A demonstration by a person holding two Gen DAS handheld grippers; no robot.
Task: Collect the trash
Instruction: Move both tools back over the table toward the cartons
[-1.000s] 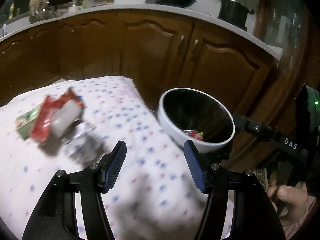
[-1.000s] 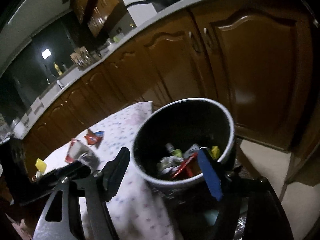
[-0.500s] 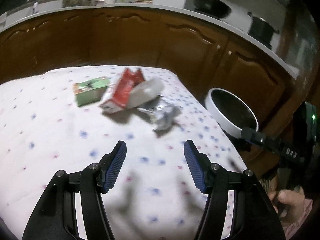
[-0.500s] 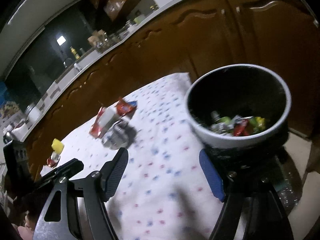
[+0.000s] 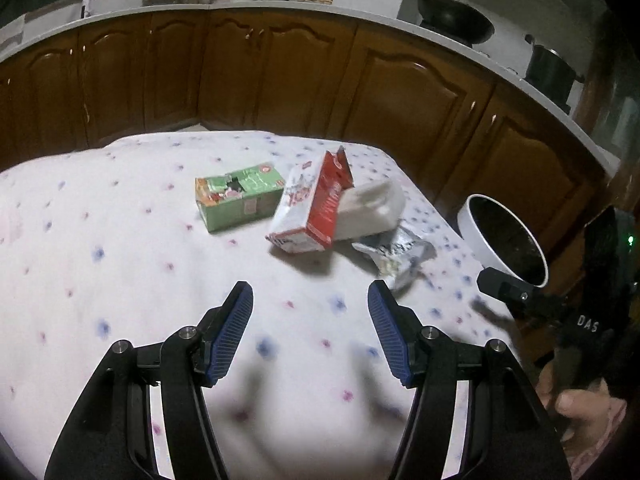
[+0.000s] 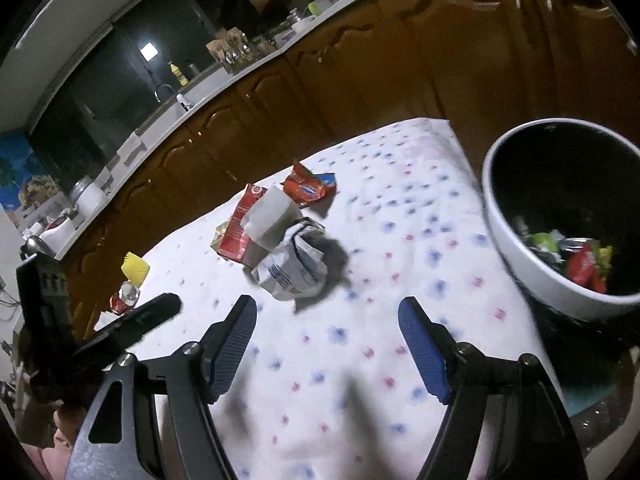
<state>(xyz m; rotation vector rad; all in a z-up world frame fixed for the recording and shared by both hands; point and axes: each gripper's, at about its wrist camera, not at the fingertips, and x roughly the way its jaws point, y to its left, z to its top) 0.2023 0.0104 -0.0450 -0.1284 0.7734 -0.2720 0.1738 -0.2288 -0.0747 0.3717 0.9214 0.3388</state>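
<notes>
Trash lies on a white dotted tablecloth [image 5: 120, 264]: a green carton [image 5: 236, 198], a red and white carton [image 5: 316, 208] with a white plastic piece [image 5: 372, 212] in it, and a crumpled silver wrapper [image 5: 396, 254]. A white bin [image 5: 502, 240] with a black inside stands off the table's right edge. My left gripper [image 5: 310, 320] is open and empty, short of the cartons. In the right wrist view my right gripper [image 6: 328, 340] is open and empty, just short of the silver wrapper [image 6: 292, 268]. The bin [image 6: 532, 256] holds several wrappers. A red wrapper [image 6: 306, 188] lies farther back.
Brown kitchen cabinets [image 5: 280, 76] with a white counter run behind the table. A black wok [image 5: 452, 20] and a pot [image 5: 552, 72] stand on the counter. A yellow object [image 6: 135, 267] and a small red can [image 6: 124, 298] sit at the table's far left edge.
Both grippers swung left, away from the bin toward the trash on the table. The bin moved to the right edge in both views. Both grippers stayed open.
</notes>
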